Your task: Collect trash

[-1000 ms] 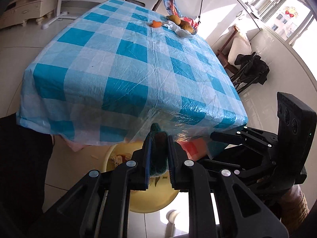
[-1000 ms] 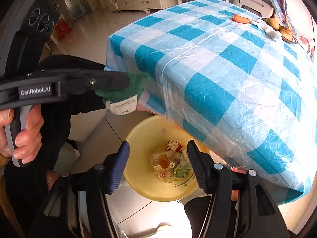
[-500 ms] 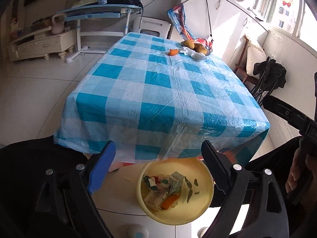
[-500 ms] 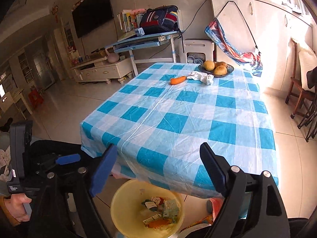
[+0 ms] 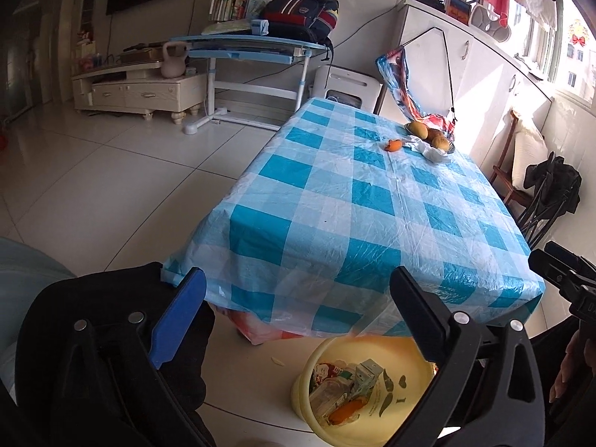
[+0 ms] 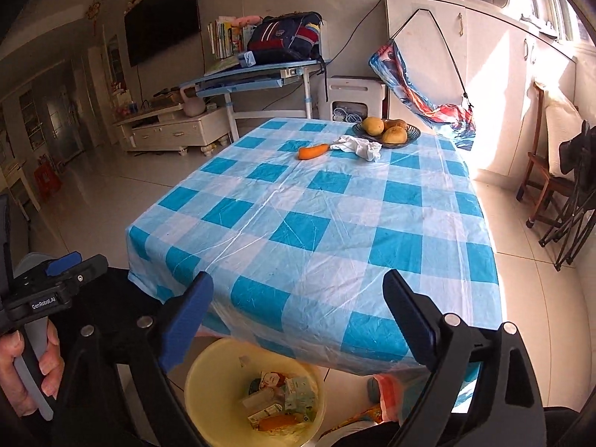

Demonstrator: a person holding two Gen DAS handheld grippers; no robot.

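A yellow bin [image 5: 387, 350] on the floor at the table's near edge holds cartons and wrappers [image 5: 346, 387]; it also shows in the right wrist view [image 6: 208, 372]. My left gripper [image 5: 298, 320] is open and empty above the bin. My right gripper [image 6: 298, 320] is open and empty over the table's near edge. On the blue checked table [image 6: 316, 223], far end, lie a carrot [image 6: 313, 151] and a crumpled white tissue [image 6: 359, 146] beside a fruit plate [image 6: 409, 138].
The left gripper shows from the side at the right wrist view's left [image 6: 63, 272]. A folding chair [image 6: 570, 216] stands right of the table. A blue desk [image 6: 257, 74], a TV cabinet [image 6: 175, 130] and white cupboards [image 6: 484, 56] line the far wall.
My left gripper was shut on a green piece of trash over the bin; it has opened and is empty. Both grippers have risen and pulled back from the bin.
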